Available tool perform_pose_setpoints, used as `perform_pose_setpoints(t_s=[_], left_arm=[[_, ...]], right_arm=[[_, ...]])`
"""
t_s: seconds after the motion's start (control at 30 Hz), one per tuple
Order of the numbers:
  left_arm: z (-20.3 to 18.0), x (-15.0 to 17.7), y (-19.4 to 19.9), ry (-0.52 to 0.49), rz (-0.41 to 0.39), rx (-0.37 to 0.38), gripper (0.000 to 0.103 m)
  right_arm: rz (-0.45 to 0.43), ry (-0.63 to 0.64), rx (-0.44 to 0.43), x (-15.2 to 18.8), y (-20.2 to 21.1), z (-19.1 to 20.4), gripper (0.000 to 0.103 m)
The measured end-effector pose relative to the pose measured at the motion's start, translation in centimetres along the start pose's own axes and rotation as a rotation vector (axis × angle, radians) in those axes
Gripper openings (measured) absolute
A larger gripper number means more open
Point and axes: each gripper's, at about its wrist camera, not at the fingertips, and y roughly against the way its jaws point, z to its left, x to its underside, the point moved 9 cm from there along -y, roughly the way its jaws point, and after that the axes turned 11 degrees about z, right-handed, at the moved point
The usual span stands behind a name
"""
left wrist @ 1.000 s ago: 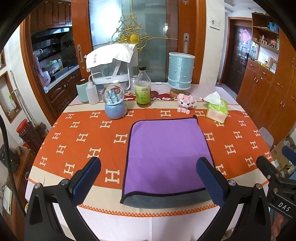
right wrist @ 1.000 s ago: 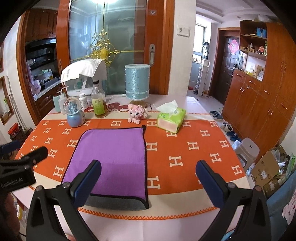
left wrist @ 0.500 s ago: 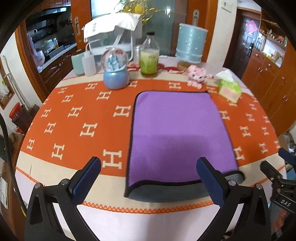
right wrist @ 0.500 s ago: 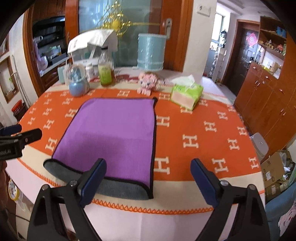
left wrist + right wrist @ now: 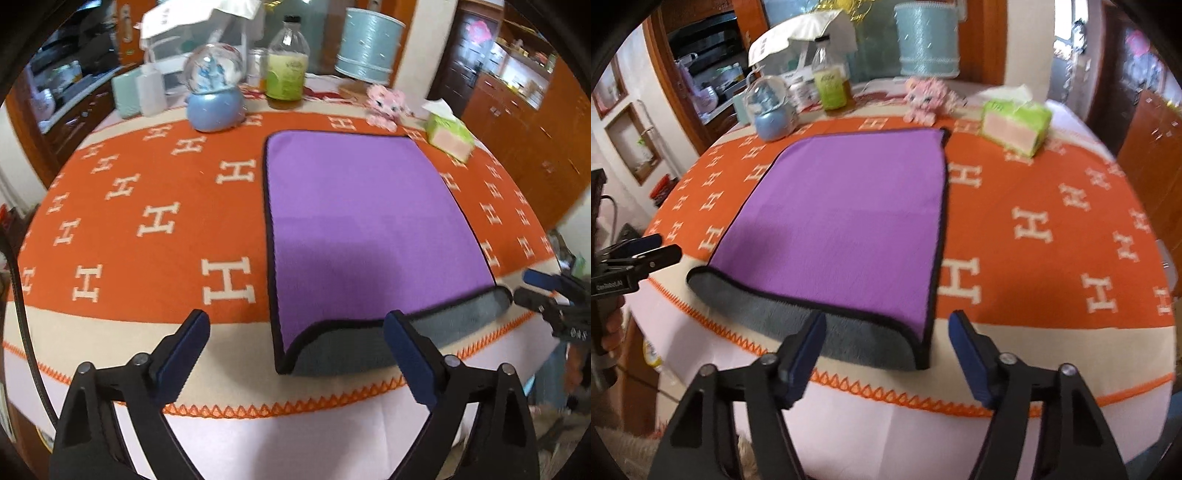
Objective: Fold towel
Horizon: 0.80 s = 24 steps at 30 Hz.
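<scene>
A plush rectangular purple towel (image 5: 369, 229) with black piping lies flat near the desk's (image 5: 110, 343) front edge, its grey fleecy underside curling up there. Left gripper (image 5: 295, 347) and right gripper (image 5: 886, 339) fingers gape, holding nothing.

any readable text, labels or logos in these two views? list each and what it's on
"H": repeated white letter pattern on the orange tablecloth.
Print on the left gripper body, seen in the right wrist view: blurred, unreadable.
Green label on the bottle: too blurred to read.
Marks on the white cloth at the back: too small.
Tissue pack, towel: no legible text.
</scene>
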Motion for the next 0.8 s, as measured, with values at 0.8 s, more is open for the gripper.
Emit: perform_pose_setpoints(t_s=[0.8], left_arm=[[-1.1,0.7,-3.2,-0.193,0.11,0.166,0.051]], right_arm=[[0.115,0.084,-0.104,0.8,-3.1,-0.9,0.033]])
